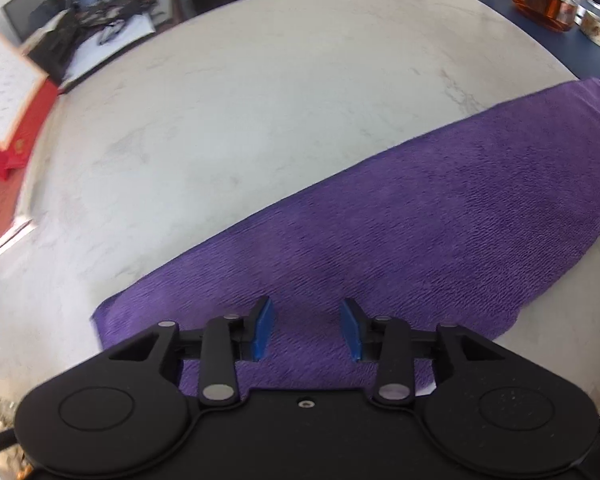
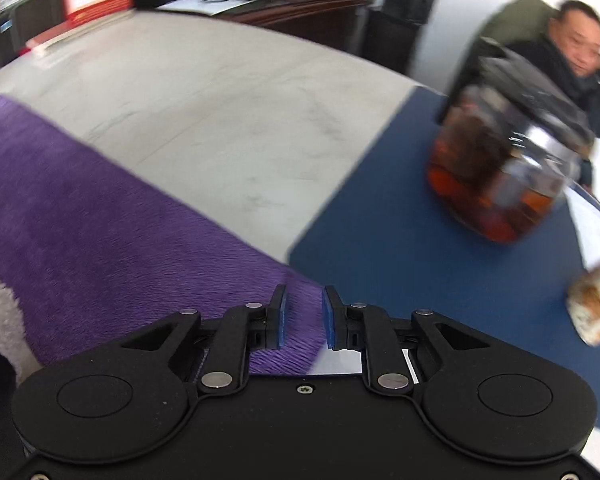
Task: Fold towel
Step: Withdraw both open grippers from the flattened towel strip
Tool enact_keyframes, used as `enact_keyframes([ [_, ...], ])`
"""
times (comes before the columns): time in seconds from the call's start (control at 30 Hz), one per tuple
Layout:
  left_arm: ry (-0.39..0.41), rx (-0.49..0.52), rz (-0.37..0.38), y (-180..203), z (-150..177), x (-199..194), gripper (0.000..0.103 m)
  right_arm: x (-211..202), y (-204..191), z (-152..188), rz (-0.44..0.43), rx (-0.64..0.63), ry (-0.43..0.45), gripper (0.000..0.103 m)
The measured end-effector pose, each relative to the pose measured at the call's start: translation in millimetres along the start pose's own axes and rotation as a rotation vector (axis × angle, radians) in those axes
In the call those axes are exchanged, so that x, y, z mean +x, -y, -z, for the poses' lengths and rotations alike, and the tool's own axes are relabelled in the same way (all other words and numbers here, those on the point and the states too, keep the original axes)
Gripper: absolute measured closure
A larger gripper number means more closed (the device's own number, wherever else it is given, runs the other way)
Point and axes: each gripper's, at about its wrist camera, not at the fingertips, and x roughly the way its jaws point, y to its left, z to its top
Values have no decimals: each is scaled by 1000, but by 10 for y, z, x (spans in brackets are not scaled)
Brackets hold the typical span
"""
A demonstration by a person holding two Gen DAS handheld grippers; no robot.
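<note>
A purple towel (image 1: 420,208) lies folded into a long flat strip across the pale marble table (image 1: 240,100). My left gripper (image 1: 307,330) hovers over the strip's near left end, its blue pads (image 1: 265,330) well apart with only flat cloth seen below the gap. In the right wrist view the towel (image 2: 100,208) runs from the left edge to its right end under my right gripper (image 2: 303,318). The pads there stand a narrow gap apart, and the towel's end shows in that gap without being pinched.
A blue mat (image 2: 400,280) covers the table right of the towel. On it stand a glass teapot (image 2: 500,176) of amber tea and a small printed box (image 2: 596,308). A person (image 2: 572,52) sits behind it. A red box (image 1: 8,92) sits at the far left edge.
</note>
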Motion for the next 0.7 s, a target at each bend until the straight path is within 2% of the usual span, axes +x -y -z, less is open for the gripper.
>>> enact_keyframes([
  [0.1, 48, -32, 35, 94, 92, -214, 68, -172, -160, -4, -38, 12, 36, 85],
  [0.17, 63, -19, 80, 239, 132, -255, 68, -189, -415, -56, -119, 10, 62, 85],
  [0.27, 33, 60, 106, 461, 179, -118, 68, -109, -868, -135, -244, -45, 62, 82],
  [0.33, 23, 55, 112, 467, 273, -28, 67, -37, -1179, -165, -293, -100, 46, 82],
  [0.43, 36, -2, 147, 300, 454, -24, 67, -1, -1346, -128, -283, -103, 4, 82],
  [0.57, 41, 2, 154, 67, 660, -77, 68, -46, -1337, 46, -207, -100, -56, 81],
  [0.7, 47, -38, 175, -185, 788, -114, 69, -109, -1222, 156, -182, -46, -64, 81],
])
